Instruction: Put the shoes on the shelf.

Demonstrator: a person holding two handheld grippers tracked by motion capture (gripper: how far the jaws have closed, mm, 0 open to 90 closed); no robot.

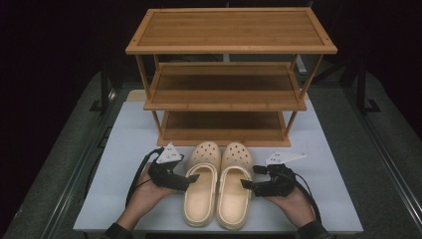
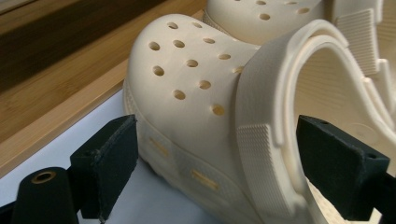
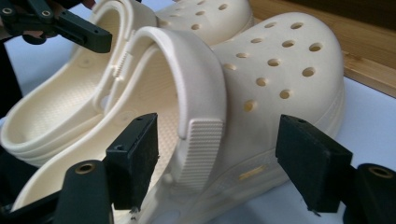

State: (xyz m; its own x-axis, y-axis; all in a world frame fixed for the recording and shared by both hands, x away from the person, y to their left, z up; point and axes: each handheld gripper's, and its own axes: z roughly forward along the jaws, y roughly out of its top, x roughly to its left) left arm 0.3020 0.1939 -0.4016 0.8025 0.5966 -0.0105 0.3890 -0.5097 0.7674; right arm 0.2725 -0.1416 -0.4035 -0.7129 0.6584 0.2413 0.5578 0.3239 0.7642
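I hold both tongs open; left gripper (image 1: 193,178) straddles the left cream perforated foam clog's (image 1: 201,181) side wall, right gripper (image 1: 246,184) straddles the right clog's (image 1: 235,184); toes point away.

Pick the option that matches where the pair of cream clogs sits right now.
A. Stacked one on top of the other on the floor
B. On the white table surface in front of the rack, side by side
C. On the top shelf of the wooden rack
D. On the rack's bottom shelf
B: the high view shows the left clog and right clog side by side on the white table, toes toward the wooden rack.
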